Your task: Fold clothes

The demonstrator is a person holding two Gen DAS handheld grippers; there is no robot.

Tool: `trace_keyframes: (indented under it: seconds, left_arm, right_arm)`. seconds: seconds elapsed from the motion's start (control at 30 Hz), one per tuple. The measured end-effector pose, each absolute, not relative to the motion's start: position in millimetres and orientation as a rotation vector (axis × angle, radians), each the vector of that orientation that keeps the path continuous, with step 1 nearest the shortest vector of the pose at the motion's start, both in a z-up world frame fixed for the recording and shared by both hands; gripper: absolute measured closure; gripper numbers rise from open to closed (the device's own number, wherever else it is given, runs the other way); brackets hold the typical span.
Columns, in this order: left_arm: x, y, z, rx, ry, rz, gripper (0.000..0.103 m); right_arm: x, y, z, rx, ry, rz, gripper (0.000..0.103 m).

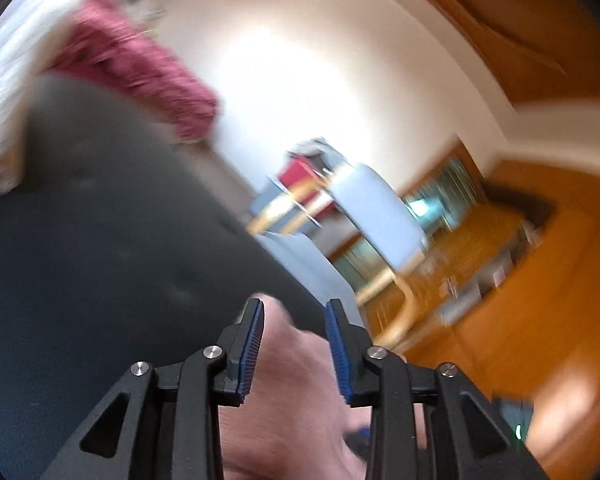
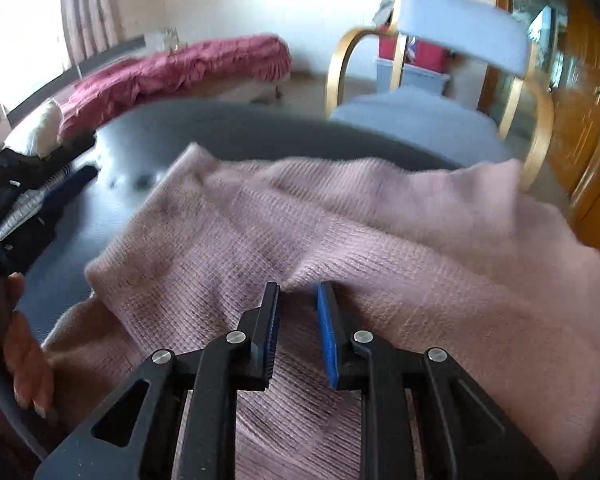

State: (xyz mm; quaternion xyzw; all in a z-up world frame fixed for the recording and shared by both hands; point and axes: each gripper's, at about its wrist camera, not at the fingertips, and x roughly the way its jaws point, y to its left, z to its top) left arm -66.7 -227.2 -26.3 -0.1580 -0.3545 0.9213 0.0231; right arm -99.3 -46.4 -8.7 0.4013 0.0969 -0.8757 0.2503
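Lying across the near half of a dark grey table [image 2: 204, 128] is a pale pink knitted sweater [image 2: 340, 232], its ribbed weave showing clearly in the right wrist view. It is spreading unevenly, with one folded layer resting on top of another and a soft ridge running across the middle. One edge is draping toward the camera under the right gripper [image 2: 298, 294], whose blue-padded jaws are standing apart with nothing between them, just above the knit. A hand [image 2: 26, 356] is resting at the table's left edge, touching the sweater's lower corner.

Motion blur is smearing the left wrist view heavily. The left gripper [image 1: 294, 310] is standing with its jaws apart and gripping nothing; a hand [image 1: 300, 392] is filling the space behind and below its fingers. Whether that hand is touching the gripper cannot be told.

At the table's left side, dark items are piling up, among them a folded umbrella [image 2: 40, 200]. Beyond the table, a crimson ruffled cloth [image 2: 172, 76] is covering a long low piece of furniture by a bright window with pale curtains [image 2: 88, 8]. A bentwood armchair with light grey-blue cushions [image 2: 460, 36] is standing at the far right edge of the table, with red and grey boxes [image 2: 424, 60] behind it. Orange-brown wooden doors [image 2: 584, 92] are lining the right wall.
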Motion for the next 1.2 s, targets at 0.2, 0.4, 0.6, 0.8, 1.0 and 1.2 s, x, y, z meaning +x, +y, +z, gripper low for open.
trace_keyframes:
  seconds: [0.2, 0.4, 0.6, 0.8, 1.0, 1.2]
  left_arm:
    - [-123.8, -201.2, -52.9, -1.018, -0.968, 2.734, 0.071]
    - [-121.4, -212.8, -59.2, -1.044, -1.05, 2.767, 0.087]
    - [-120.4, -208.2, -59.9, -1.047, -1.056, 2.768, 0.089]
    - [-116.0, -214.9, -60.0, -1.038, -1.068, 2.759, 0.089]
    - [-112.1, -219.1, -60.6, -1.026, -1.083, 2.758, 0.089]
    - [-111.1, -219.1, -59.9, -1.031, -1.083, 2.777, 0.089]
  right_arm:
    - [-94.8, -10.0, 5.8, 1.024, 0.077, -2.461, 0.082]
    - [-110.3, 12.4, -12.4, 1.105, 0.075, -2.389, 0.082]
    - [-110.8, 120.2, -12.1, 1.136, -0.255, -2.533, 0.086]
    - [-96.8, 157.2, -1.9, 1.132, -0.368, -2.718, 0.082]
    - [-64.1, 111.6, 6.9, 1.074, -0.139, -2.551, 0.082]
    - [-60.9, 120.3, -8.9, 1.17, -0.119, -2.473, 0.084]
